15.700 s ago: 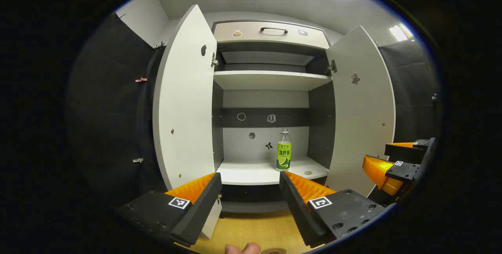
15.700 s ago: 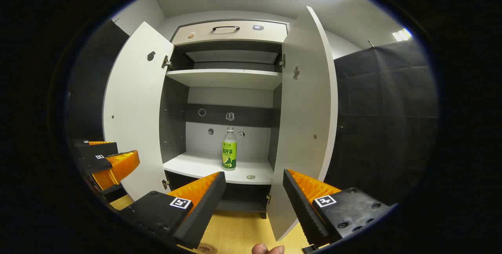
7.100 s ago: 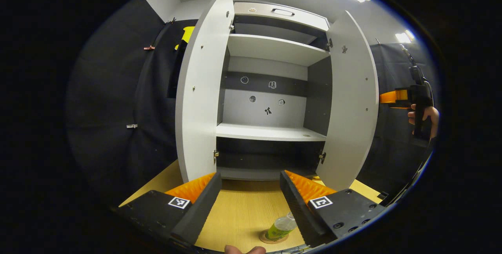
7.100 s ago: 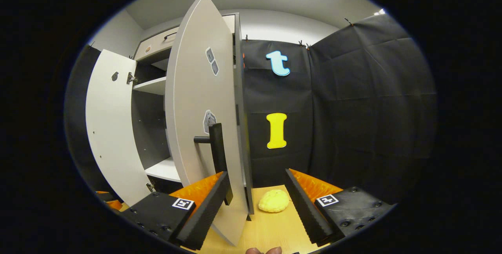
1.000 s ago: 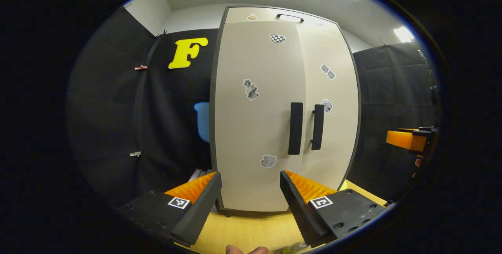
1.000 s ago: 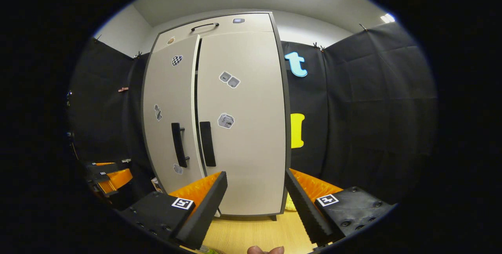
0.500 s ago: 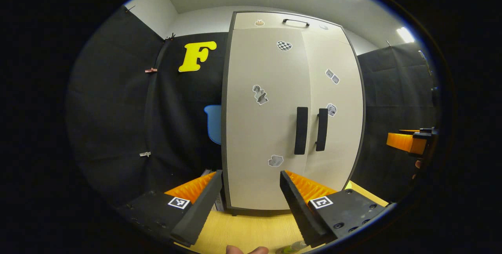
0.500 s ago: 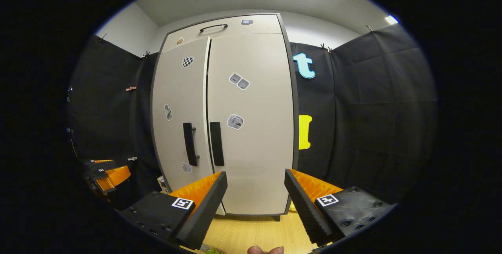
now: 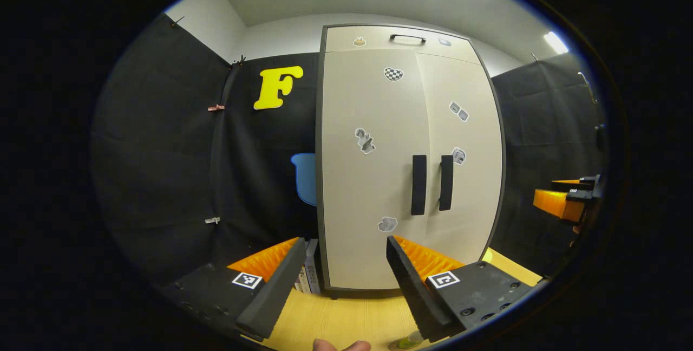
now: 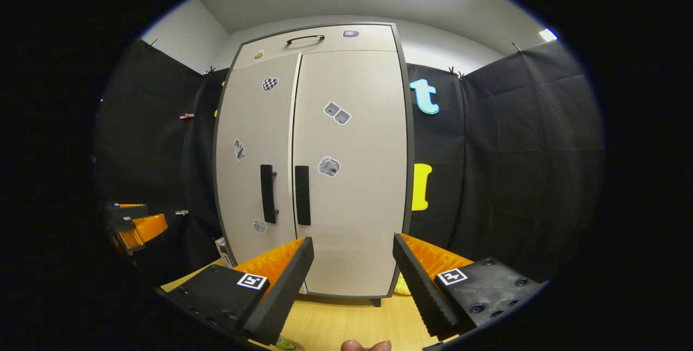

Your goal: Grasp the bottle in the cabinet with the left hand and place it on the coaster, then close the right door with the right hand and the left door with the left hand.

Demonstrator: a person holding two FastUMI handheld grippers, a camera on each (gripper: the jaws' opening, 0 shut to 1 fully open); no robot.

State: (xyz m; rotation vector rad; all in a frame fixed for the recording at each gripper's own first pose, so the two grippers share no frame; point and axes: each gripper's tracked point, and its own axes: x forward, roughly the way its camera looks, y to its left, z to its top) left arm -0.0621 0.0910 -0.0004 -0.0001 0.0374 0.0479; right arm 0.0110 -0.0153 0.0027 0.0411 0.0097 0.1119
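Both cabinet [image 9: 409,167] doors flush shut, handles side by side. Left gripper [image 9: 341,280] and right gripper [image 10: 352,280] spread, empty, well clear of cabinet; task looks finished.

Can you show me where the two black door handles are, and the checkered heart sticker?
left door handle [image 9: 418,184], left gripper view, middle of the bar.
right door handle [image 9: 446,182], left gripper view, middle of the bar.
checkered heart sticker [image 9: 393,73], left gripper view, its center.

Place: recording booth, staged
Wall: black cloth [image 9: 162,150] clipped up behind the cabinet [image 9: 373,177]
Floor: wood tabletop [image 9: 341,318] under the cabinet
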